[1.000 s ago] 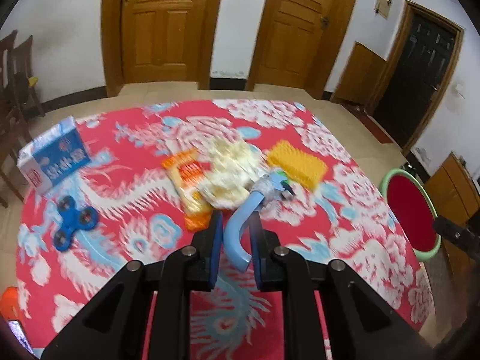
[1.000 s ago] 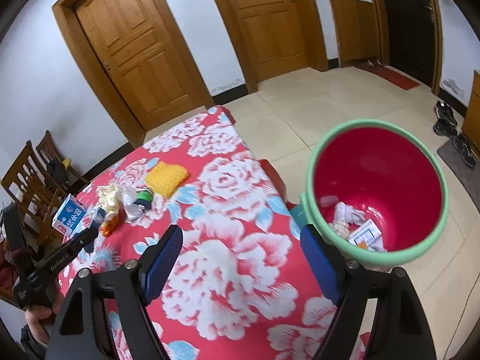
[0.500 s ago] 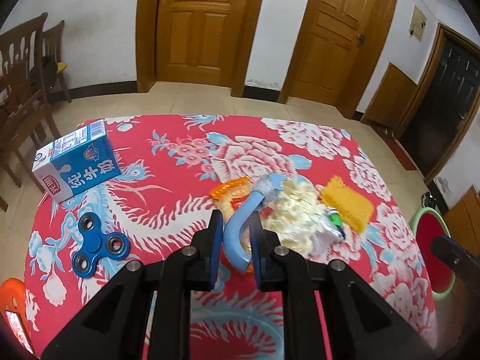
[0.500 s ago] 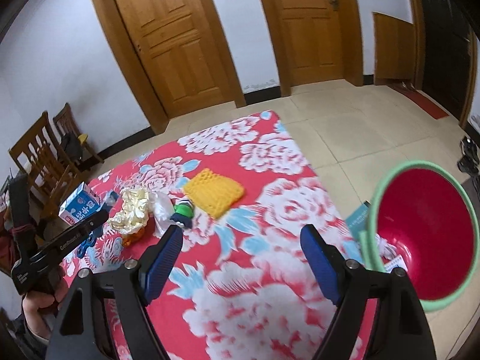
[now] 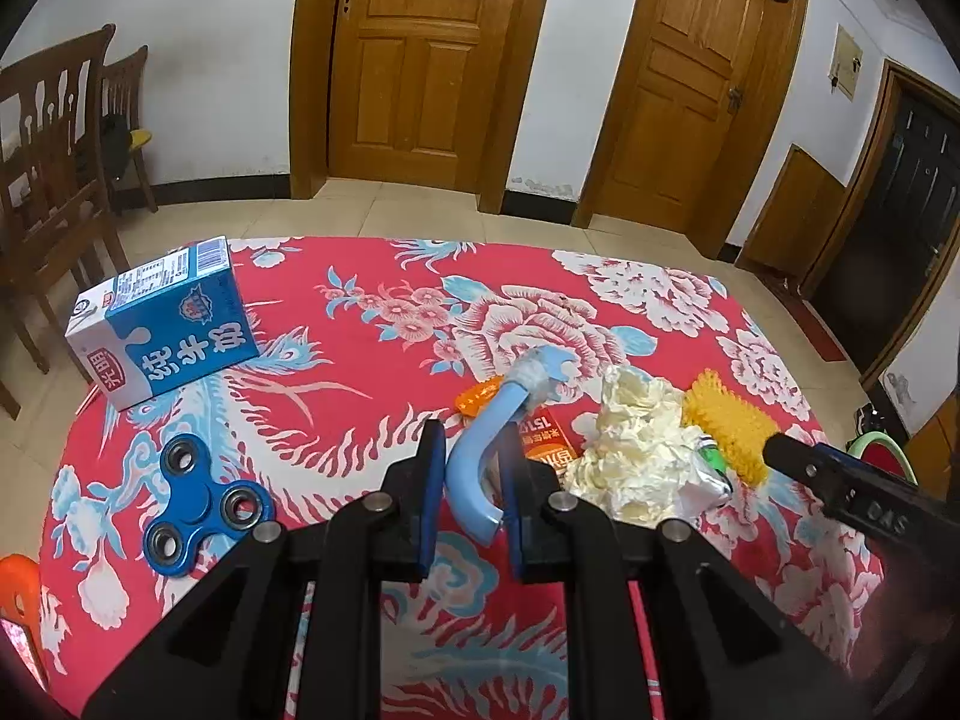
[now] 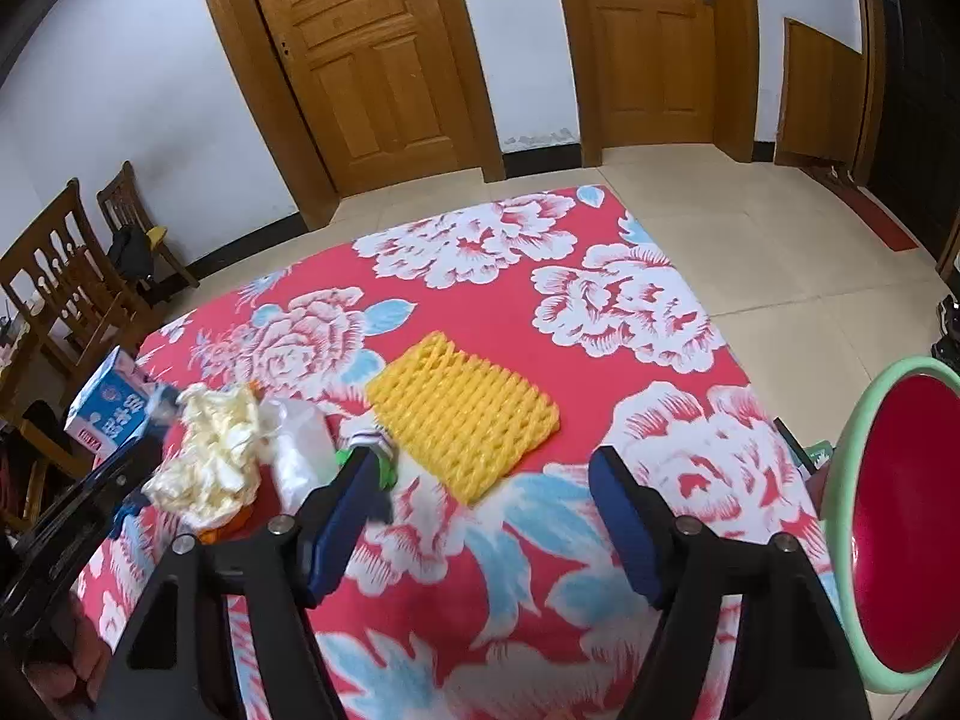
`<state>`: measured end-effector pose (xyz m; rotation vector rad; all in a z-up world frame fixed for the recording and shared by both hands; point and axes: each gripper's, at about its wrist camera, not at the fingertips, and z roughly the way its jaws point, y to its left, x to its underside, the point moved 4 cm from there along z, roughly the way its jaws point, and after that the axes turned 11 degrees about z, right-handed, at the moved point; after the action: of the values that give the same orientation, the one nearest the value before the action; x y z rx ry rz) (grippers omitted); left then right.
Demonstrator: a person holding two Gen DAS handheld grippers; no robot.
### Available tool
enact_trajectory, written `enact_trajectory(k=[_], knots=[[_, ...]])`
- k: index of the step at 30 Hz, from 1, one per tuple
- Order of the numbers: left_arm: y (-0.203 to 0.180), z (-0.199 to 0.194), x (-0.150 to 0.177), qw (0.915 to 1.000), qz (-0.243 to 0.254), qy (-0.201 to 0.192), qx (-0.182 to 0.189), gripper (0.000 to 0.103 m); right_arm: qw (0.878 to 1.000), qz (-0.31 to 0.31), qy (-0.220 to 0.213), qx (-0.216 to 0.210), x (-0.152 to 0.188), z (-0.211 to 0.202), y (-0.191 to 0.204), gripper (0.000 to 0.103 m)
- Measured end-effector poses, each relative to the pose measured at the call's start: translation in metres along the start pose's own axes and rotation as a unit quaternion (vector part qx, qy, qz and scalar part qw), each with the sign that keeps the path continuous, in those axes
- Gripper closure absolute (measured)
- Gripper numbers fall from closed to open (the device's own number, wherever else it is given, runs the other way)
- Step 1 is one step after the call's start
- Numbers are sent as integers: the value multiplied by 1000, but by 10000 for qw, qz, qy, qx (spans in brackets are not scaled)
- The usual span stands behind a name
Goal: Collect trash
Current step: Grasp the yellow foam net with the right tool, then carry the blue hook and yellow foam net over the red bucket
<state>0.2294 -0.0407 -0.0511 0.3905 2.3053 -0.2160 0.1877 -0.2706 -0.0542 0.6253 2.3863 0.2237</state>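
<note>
Swinging away from the red bin (image 6: 894,516), the right gripper (image 6: 480,516) now hangs over the table, jaws spread and just narrowed, nothing between them; the yellow foam net (image 6: 462,414) lies just ahead. Left gripper (image 5: 471,492) stays clenched on a curved blue tube (image 5: 480,450), crumpled wrapper (image 5: 636,456) just right of its tips.
</note>
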Motion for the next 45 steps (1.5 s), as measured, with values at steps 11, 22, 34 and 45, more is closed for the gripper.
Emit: enact_trajectory(k=[11,22,34,45], knots=[[-3,7,5,9999,16,97,121,86,10000,-55,50,63,4,24,4,44],[-1,9,6,9998,-30,133,139,86,9998,-85,-51,193,4,24,2,48],[-2,4,5,9999,-36,57,151,86,9996,32,-258,121,-1,2,-10,91],[-17,-20,-4,9995,76,-93,285,86,9982,272,-527,1,7,-54,-34,91]])
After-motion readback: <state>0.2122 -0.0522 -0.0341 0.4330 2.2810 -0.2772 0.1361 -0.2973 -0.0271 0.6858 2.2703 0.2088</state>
